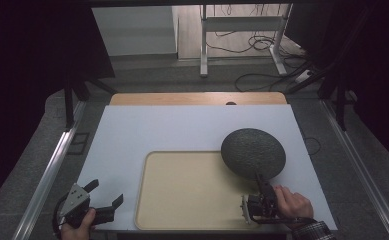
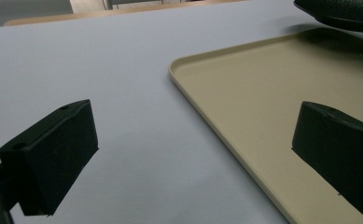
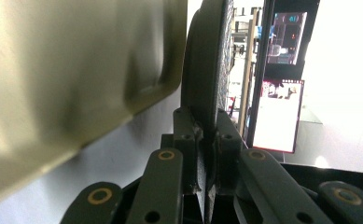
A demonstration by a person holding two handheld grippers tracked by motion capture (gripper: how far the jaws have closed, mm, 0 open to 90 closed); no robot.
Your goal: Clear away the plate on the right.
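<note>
The dark round plate [image 1: 253,153] hung above the white board [image 1: 132,140], its near-left part over the far right corner of the beige tray [image 1: 192,195], and I had it only by its near rim. The right gripper [image 1: 262,192] was clamped on that rim; in the right gripper view the plate [image 3: 202,84] stood edge-on between the two jaws, which were closed tight on it with no gap showing.

My worry was that hold. Nearly all of the plate reached out beyond the jaws, so I judged its weight could lever it downward or twist it in the pads, and a quick sideways sweep might have let it slip out and drop onto the tray's raised edge. A low pass could also have caught the plate on that rim [image 2: 202,116] and pried it loose.

The left gripper [image 1: 104,197] sat at the near left corner of the board, well apart from the plate, its jaws spread wide around nothing; in the left gripper view the bare board [image 2: 123,93] and the tray's left edge lay between them. The tray itself was empty, so nothing blocked a landing there. Beyond the board a strip of wooden tabletop [image 1: 197,98] showed, and cables [image 1: 262,45] lay on the floor farther back, clear of the work.
</note>
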